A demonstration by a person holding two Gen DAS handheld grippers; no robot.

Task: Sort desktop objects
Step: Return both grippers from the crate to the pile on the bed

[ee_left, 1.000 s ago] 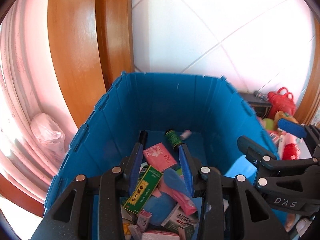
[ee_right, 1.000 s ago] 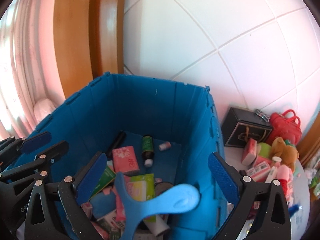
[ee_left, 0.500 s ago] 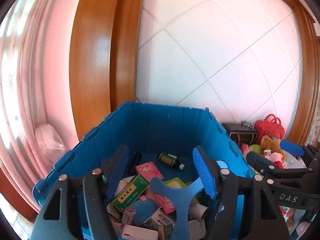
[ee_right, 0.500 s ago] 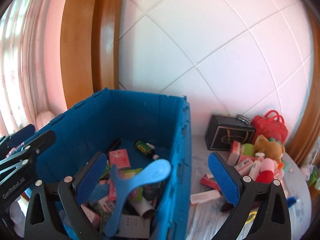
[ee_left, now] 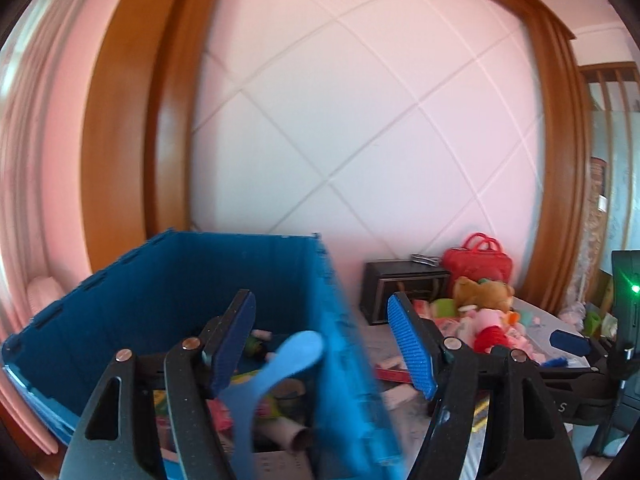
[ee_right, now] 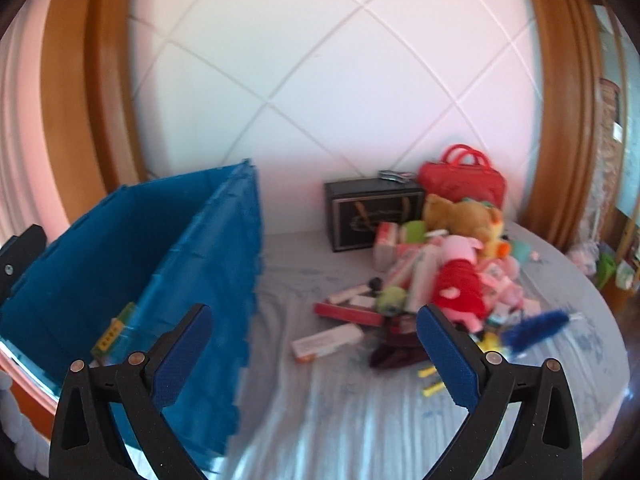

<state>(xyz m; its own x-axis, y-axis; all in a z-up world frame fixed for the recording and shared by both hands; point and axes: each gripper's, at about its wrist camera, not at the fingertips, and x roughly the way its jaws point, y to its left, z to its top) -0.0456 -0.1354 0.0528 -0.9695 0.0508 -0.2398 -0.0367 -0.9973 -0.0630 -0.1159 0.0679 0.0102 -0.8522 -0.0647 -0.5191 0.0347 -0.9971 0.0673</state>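
From the left wrist, the left gripper (ee_left: 322,344) stands with its jaws wide, having just been opening, and nothing is pressed between the pads. A light blue plastic three-armed piece (ee_left: 276,368) shows in the gap, lying apart from both pads over the heap inside the deep blue plastic crate (ee_left: 168,280); the view is too blurred to tell whether it rests on the heap. Small boxes and a cardboard tube (ee_left: 292,434) fill the crate's bottom. The crate's right wall runs between the two fingers, so the right pad (ee_left: 410,348) hangs outside it, above the grey-clothed bench (ee_left: 536,312). Beyond sit a black gift box with gold trim (ee_left: 400,280), a red handbag (ee_left: 478,262) and a brown plush bear (ee_left: 482,290). The other gripper's black frame shows at the far right edge.

From the right wrist, the right gripper (ee_right: 314,354) also has its jaws spread wide and empty, hovering over the bench just right of the crate's outer wall. Ahead lies a loose pile: a pink pig doll in a red dress (ee_right: 460,280), a white-and-orange carton (ee_right: 328,342), a long red box (ee_right: 348,314) and a blue fluffy duster (ee_right: 534,330). The black gift box and red handbag stand against the white tiled wall (ee_right: 320,80).
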